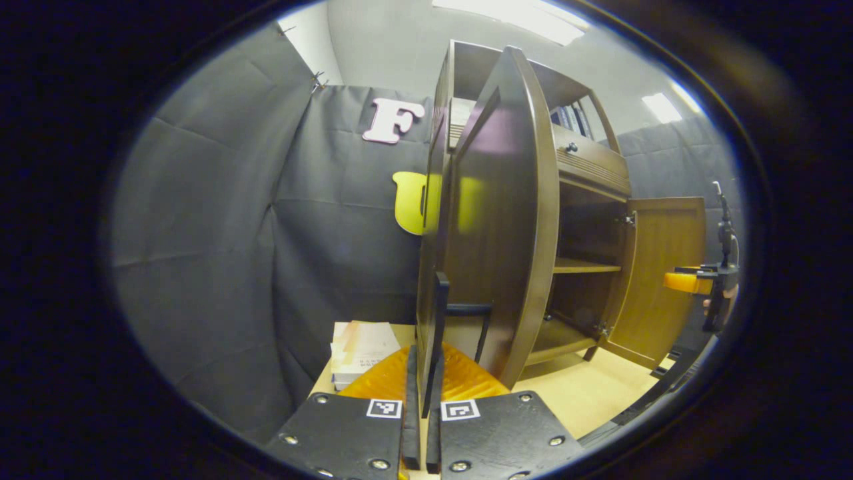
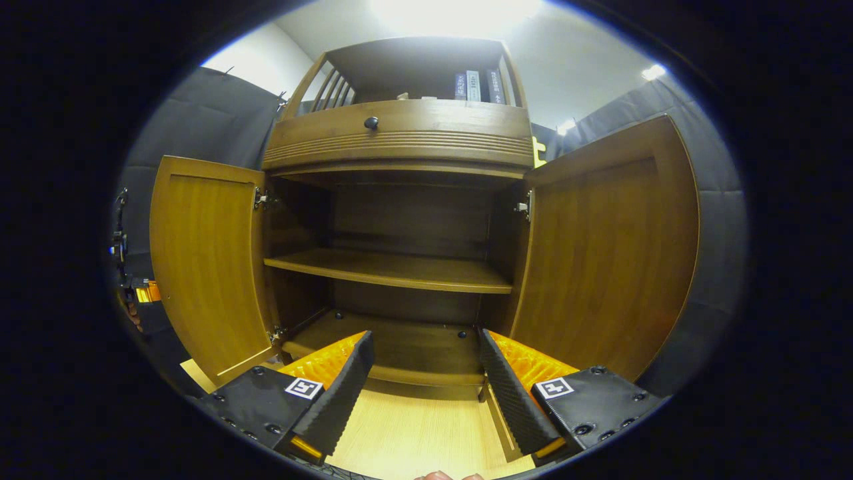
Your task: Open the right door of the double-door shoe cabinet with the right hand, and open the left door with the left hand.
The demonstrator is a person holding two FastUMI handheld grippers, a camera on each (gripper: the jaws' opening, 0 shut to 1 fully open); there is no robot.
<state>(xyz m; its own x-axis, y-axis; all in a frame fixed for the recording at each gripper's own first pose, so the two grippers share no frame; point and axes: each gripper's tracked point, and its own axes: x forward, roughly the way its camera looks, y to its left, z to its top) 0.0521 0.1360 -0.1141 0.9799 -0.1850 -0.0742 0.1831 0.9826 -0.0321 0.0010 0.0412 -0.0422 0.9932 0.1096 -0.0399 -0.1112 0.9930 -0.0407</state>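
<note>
The brown double-door shoe cabinet stands with both doors swung out. In the right gripper view the left door and the right door both show their inner faces. My right gripper is open before the bare lower compartment, with nothing between its fingers. In the left gripper view my left gripper is shut on the thin black handle of the left door, whose glossy outer face runs away from me. Farther right are the right door and the right gripper in a hand.
A drawer with a dark knob sits above the doors, with books on the top shelf. One inner shelf crosses the cabinet. A pale box lies on the wooden tabletop left of the cabinet. The left gripper is beyond the left door.
</note>
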